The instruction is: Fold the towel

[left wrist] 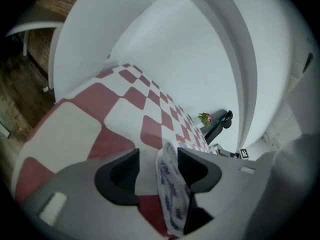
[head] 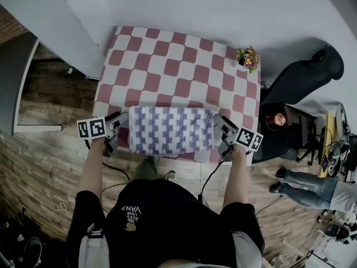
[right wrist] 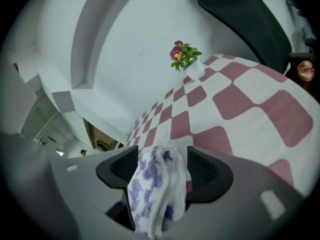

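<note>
A white towel with purple print (head: 170,130) lies folded as a flat rectangle at the near edge of the red-and-white checked table (head: 167,66). My left gripper (head: 119,123) is at the towel's left end and my right gripper (head: 221,126) is at its right end. In the left gripper view, the left gripper (left wrist: 157,156) stands open. The towel's edge (left wrist: 170,184) stands between the jaws, leaning on the right one, clear of the left. In the right gripper view, the right gripper (right wrist: 162,154) is open too, with a loose bunch of towel (right wrist: 155,189) between its wide jaws.
A small pot of flowers (head: 247,57) stands at the table's far right corner. Right of the table are a black chair (head: 301,77) and a dark side table with a cup (head: 277,119). Another person's legs (head: 312,186) are on the floor at the right.
</note>
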Demonstrator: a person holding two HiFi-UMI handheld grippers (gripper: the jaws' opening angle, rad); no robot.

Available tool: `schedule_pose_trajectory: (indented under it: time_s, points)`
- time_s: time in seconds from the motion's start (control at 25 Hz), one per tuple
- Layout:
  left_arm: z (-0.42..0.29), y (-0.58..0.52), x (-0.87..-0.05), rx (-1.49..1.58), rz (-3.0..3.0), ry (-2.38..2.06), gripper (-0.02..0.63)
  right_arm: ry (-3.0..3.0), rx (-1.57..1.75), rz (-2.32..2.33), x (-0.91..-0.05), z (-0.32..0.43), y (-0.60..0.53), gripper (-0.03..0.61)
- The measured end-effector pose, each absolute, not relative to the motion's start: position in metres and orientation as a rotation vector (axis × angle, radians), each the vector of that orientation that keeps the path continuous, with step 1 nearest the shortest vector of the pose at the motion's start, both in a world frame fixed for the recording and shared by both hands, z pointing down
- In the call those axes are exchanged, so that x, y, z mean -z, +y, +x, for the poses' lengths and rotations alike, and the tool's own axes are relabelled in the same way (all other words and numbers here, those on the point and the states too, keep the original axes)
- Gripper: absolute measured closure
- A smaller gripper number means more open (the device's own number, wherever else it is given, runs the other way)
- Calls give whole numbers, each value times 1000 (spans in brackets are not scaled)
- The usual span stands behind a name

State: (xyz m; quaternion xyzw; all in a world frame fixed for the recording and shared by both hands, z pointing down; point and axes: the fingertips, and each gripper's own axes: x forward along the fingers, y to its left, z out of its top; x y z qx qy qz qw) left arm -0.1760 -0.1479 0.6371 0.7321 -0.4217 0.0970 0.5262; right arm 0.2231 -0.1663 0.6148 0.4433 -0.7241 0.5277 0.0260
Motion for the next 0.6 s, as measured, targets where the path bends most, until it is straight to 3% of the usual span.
schedule_pose_trajectory:
  time_s: [0.32,0.6]
  points:
    - [-180,-108,-595,-397,1987,-1294,391,-2198,-1789,1485,-623,228,-100,278]
    - [-140,-67,-585,-634,2257,-1475,391,-2131,-1679,1639,-636,231,-61,273]
